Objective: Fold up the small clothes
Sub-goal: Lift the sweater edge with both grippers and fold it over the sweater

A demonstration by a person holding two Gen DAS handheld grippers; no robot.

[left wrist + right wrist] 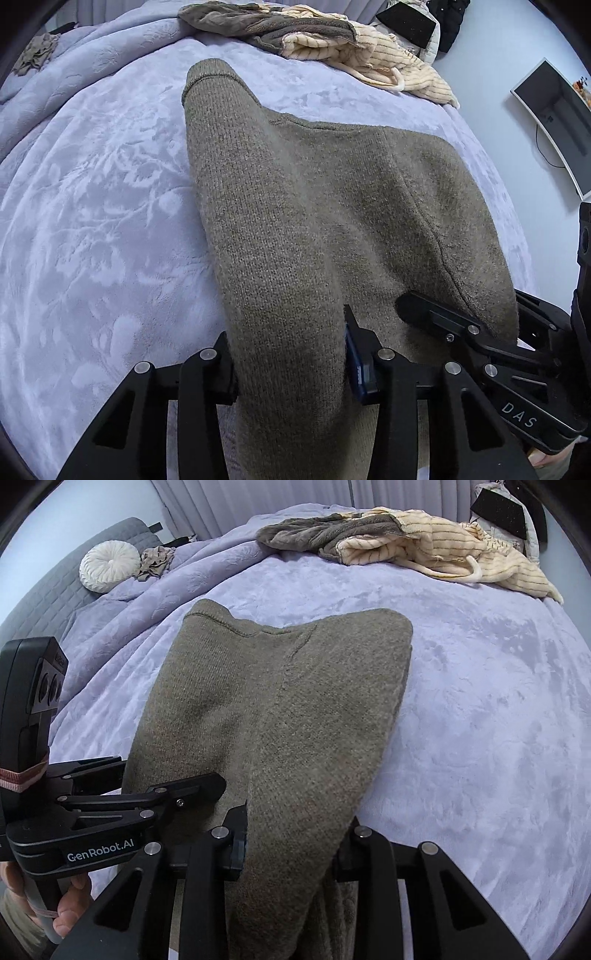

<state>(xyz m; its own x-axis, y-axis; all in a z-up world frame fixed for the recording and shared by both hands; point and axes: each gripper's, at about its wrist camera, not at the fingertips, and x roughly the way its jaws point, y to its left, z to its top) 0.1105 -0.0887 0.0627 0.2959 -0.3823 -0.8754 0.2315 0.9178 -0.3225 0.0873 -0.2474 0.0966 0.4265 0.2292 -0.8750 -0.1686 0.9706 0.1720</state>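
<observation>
An olive-brown knitted garment (314,221) lies on the lavender bed cover (92,221), its near edge lifted into both grippers. My left gripper (291,369) is shut on a thick fold of the knit at the bottom of the left wrist view. To its right, the right gripper (461,306) pinches the garment's near right edge. In the right wrist view the same garment (288,709) runs up from my right gripper (295,845), which is shut on a bunched fold. The left gripper (166,775) grips the knit at the left, with a hand (70,904) below it.
A heap of grey and cream striped clothes (406,542) lies at the far edge of the bed. A round white cushion (107,570) and a small beige cloth (155,563) sit at the far left. A white-framed screen (554,122) hangs on the wall to the right.
</observation>
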